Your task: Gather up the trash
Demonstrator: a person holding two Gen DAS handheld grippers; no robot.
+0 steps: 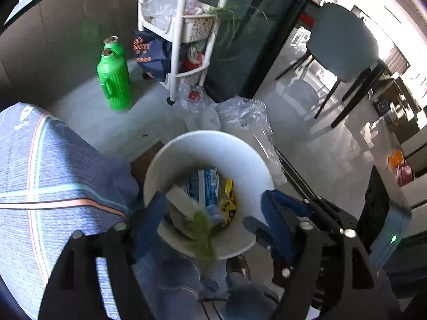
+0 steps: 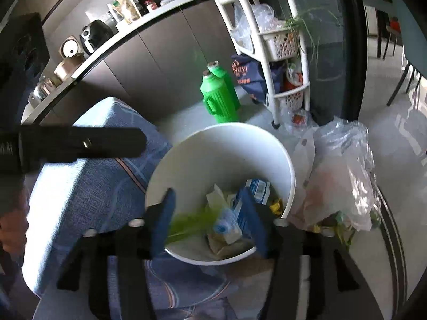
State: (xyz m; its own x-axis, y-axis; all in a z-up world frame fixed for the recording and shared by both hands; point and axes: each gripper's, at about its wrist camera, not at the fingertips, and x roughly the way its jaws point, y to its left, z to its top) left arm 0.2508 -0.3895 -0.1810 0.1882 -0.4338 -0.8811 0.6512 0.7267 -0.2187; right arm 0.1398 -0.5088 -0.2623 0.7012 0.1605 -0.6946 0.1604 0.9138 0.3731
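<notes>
Two green plastic jugs (image 2: 219, 98) sit on the floor against the dark cabinet fronts (image 2: 149, 61), right beside a white tiered rack (image 2: 277, 42) stuffed with plastic bags. Counter up top (image 2: 112, 40) has an air fryer (image 2: 93, 36). Teal chair (image 1: 344, 42) off in the next room.

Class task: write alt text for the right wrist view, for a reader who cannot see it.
An open right gripper hovers over a white bin holding a green leaf and wrappers. Green jugs stand beyond, a plastic bag at right.
</notes>
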